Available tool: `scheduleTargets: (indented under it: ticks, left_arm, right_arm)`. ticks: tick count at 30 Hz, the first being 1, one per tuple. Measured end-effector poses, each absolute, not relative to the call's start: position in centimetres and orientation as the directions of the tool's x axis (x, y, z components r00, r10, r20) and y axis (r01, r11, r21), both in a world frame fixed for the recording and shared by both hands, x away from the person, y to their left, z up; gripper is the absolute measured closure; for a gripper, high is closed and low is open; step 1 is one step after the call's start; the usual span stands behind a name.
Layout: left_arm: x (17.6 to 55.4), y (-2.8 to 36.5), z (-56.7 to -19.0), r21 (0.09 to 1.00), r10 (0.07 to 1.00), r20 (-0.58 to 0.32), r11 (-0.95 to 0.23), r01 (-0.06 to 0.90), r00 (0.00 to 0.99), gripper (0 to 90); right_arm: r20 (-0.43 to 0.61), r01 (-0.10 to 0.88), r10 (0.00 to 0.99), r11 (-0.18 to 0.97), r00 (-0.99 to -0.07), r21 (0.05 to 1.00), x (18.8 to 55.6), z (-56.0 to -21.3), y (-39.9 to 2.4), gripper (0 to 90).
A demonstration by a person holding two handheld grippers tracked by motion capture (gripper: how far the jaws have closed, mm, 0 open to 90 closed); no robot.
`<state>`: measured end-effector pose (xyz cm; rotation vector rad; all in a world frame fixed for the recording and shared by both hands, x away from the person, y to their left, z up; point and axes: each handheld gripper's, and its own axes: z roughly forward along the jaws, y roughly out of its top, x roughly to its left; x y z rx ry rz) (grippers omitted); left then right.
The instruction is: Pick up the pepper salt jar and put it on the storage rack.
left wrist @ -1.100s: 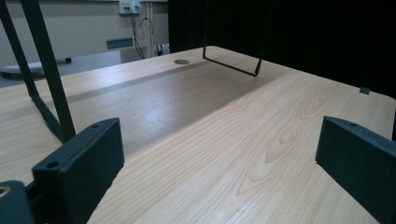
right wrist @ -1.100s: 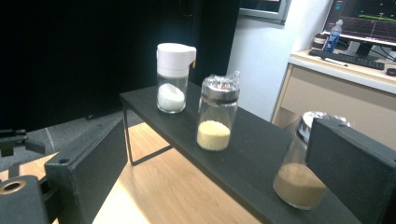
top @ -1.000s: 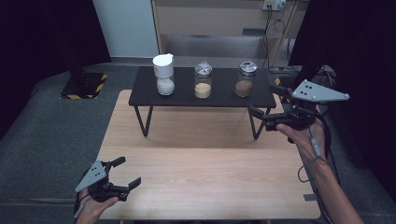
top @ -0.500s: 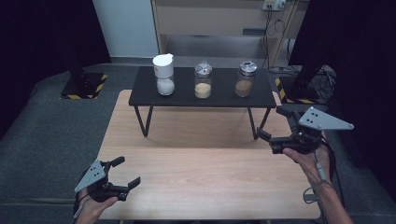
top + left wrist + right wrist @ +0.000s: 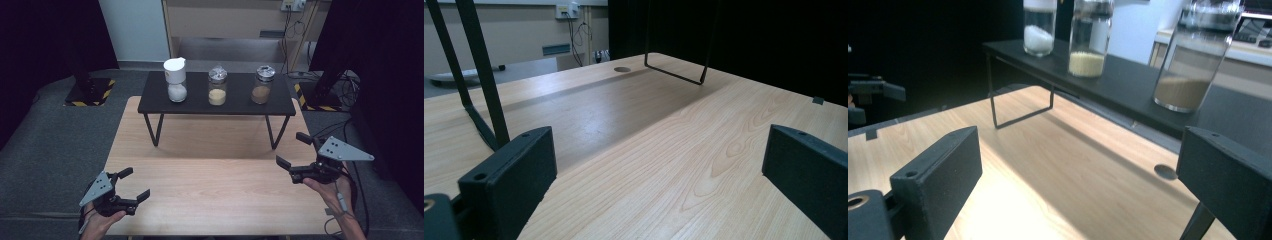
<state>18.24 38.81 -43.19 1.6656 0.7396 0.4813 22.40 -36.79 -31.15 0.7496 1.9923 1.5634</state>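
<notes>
Jaws of my right gripper (image 5: 292,154) gape wide, holding nothing, above the wooden table's (image 5: 215,185) right edge. Nearest ahead is the brown-filled jar (image 5: 261,84) on the black shelf (image 5: 280,106), well apart. My left gripper (image 5: 134,184) is equally wide and empty, near the front-left corner.

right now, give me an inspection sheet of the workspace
surface: light wood table, bare in front; low black shelf stands at its far side
job's things: three jars on the shelf: white-lidded jar with white contents, middle jar with pale grains, right jar with brown contents
clutter: nothing seen
grippers: left gripper open, near the table's front left; right gripper open, at the table's right edge
cables: cable along the right forearm; wall cables
surroundings: grey floor, dark curtains
</notes>
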Motion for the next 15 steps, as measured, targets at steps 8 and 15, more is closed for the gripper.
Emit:
scheduleTargets:
  ticks: [8, 15]
  left_arm:
    - [18.2, 38.8, -43.2, 0.972, 0.698, -0.075, -0.109, 0.209, 0.712, 0.0]
    - [18.2, 38.8, -43.2, 0.972, 0.700, -0.073, -0.109, 0.207, 0.711, 0.0]
  right_arm:
    - [-0.011, 0.169, 0.689, 0.193, -0.725, 0.967, 21.6, -33.3, -37.6, 4.7]
    - [0.005, 0.202, 0.690, 0.204, -0.724, 0.958, 20.9, -35.2, -37.9, 4.6]
